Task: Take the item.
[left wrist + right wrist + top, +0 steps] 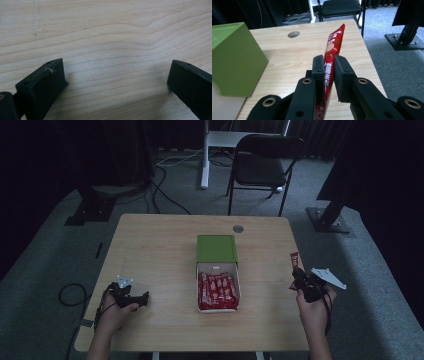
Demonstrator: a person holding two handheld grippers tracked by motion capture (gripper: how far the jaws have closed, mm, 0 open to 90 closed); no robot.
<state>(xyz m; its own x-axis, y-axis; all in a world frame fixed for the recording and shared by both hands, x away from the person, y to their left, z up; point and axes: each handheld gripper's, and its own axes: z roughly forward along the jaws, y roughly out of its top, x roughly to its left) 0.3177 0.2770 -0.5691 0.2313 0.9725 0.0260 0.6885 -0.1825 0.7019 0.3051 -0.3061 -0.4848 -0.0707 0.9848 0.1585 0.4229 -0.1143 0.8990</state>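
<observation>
White tray (197,285) at table centre, packed with red sachets (218,292); green box (216,248) touching its far end. Right gripper (329,65) clamps one red sachet (333,48) near right edge. Left gripper (116,75) jaws apart, empty.

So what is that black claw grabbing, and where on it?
The right gripper pinches a red packet on its lower half, upper end sticking out. The left gripper holds nothing, open over the table.

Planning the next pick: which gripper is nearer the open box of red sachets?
Right. The right gripper, shut on a red sachet, sits beside the box; the left gripper rests farther off near the table's left edge.
</observation>
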